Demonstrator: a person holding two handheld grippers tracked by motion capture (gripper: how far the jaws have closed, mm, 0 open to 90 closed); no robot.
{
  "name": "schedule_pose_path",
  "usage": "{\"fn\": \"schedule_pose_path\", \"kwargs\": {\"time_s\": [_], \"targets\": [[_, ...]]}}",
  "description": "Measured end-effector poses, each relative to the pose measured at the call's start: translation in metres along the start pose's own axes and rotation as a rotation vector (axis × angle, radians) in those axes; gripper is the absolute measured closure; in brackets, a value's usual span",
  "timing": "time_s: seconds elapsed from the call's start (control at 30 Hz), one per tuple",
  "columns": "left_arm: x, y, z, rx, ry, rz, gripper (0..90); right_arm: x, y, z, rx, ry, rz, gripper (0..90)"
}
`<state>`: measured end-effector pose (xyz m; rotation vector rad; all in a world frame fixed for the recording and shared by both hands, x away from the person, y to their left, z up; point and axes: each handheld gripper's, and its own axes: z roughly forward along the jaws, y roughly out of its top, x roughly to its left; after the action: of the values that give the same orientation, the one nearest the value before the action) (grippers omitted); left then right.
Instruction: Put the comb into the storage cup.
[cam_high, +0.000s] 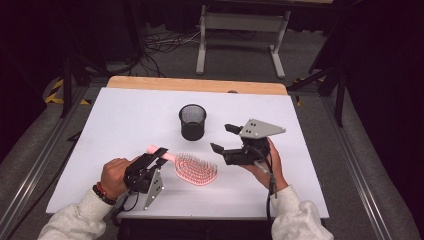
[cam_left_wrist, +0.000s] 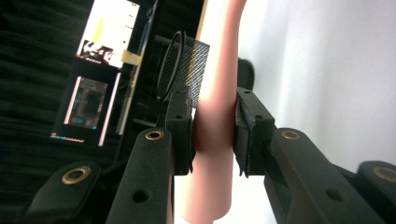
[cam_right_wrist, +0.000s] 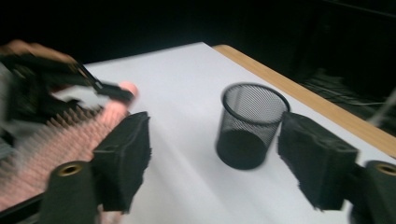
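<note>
High view puts the pink hairbrush in the lower middle of the frame, its bristled head lying just left of centre with the bristles up and its handle running up and to the left. The left gripper is clenched on that handle near its free end, with the person's left hand behind it at the lower left. In the left gripper view the handle stands as a pale pink bar up the middle of the frame, squeezed between the two black pads, one touching each side.

The right gripper sits right of centre in the high view, held by the right hand, well clear of the brush head and pointing toward the upper left. Its jaws stand apart with nothing between them: released. In the right gripper view the two pads frame the lower left and lower right corners, and the blurred brush with the left gripper on it shows at the left edge.

A black mesh cup stands upright above the brush in the high view, near the middle of the frame, apart from both grippers. It also shows between the open pads in the right gripper view and behind the handle in the left gripper view.

All of this rests on a white table top with a wooden strip along its far edge.
</note>
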<state>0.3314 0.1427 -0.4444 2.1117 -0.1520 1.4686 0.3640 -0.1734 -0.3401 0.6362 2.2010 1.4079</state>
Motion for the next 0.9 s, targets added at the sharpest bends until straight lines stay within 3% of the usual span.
{"fn": "schedule_pose_path", "kwargs": {"time_s": [0.1, 0.17, 0.4, 0.43, 0.53, 0.67, 0.77, 0.87, 0.9], "targets": [[0.003, 0.0, 0.001, -0.018, -0.019, -0.028, 71.1, 0.003, -0.018, 0.002, -0.025, -0.071, -0.057, 21.7], [0.004, 0.0, 0.002, -0.033, -0.039, -0.076, 71.1, 0.004, -0.028, 0.003, -0.052, -0.103, -0.09, 21.6], [0.008, -0.001, 0.005, -0.082, -0.085, -0.19, 71.1, 0.001, -0.055, 0.011, -0.027, -0.055, -0.129, 23.1], [0.008, -0.001, 0.005, -0.087, -0.094, -0.203, 71.2, 0.0, -0.058, 0.011, -0.041, -0.017, -0.122, 23.0], [0.013, -0.003, 0.007, -0.107, -0.113, -0.241, 71.1, 0.002, -0.06, 0.008, -0.091, 0.029, -0.131, 20.5], [0.017, -0.003, 0.007, -0.143, -0.17, -0.32, 71.1, 0.009, -0.054, 0.0, -0.162, 0.059, -0.153, 20.4], [0.019, -0.004, 0.007, -0.17, -0.205, -0.358, 71.2, 0.011, -0.048, -0.005, -0.208, 0.082, -0.14, 19.1], [0.019, -0.003, 0.007, -0.188, -0.229, -0.366, 71.2, 0.014, -0.044, -0.005, -0.243, 0.11, -0.136, 18.5], [0.018, -0.003, 0.008, -0.194, -0.257, -0.384, 71.1, 0.016, -0.043, -0.005, -0.244, 0.11, -0.144, 18.4]]}}
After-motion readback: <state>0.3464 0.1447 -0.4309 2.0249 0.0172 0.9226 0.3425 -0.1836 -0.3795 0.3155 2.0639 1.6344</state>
